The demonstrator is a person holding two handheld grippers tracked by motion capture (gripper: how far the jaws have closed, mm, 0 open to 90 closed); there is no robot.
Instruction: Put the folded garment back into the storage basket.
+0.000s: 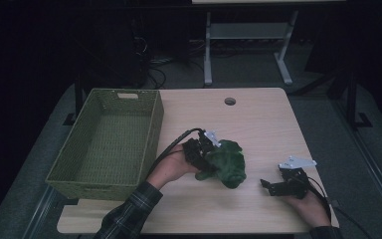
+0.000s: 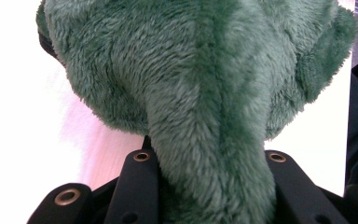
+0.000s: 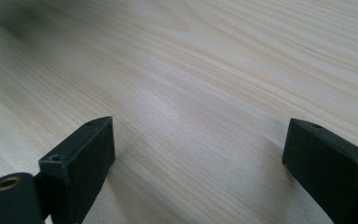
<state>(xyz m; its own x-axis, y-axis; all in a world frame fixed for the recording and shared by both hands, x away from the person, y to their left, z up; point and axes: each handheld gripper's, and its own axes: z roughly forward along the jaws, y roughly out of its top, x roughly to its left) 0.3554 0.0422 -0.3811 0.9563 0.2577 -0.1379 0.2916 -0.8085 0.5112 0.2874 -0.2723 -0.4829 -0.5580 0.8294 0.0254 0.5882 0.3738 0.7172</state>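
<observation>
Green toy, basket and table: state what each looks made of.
Green toy: soft plush fabric with a matte, short fuzzy pile; seams show in the left gripper view. Basket: woven olive-green strands, perhaps paper cord or plastic; the weave shows on the walls and floor. Table: pale wood or wood-look laminate, smooth, with straight grain lines.

Toy at the left gripper, basket to its left, right gripper apart on the bench.

The toy (image 1: 227, 164) lies on the bench (image 1: 258, 124) straight ahead of the left gripper (image 1: 206, 155), one narrow part of it running back between the jaws, as the left gripper view shows (image 2: 205, 93). The basket (image 1: 110, 142) stands to the left of that gripper, near it, along the bench's left edge. The right gripper (image 1: 268, 185) sits well apart to the toy's right, near the bench's front edge, with bare bench (image 3: 191, 84) before and between its jaws.
</observation>
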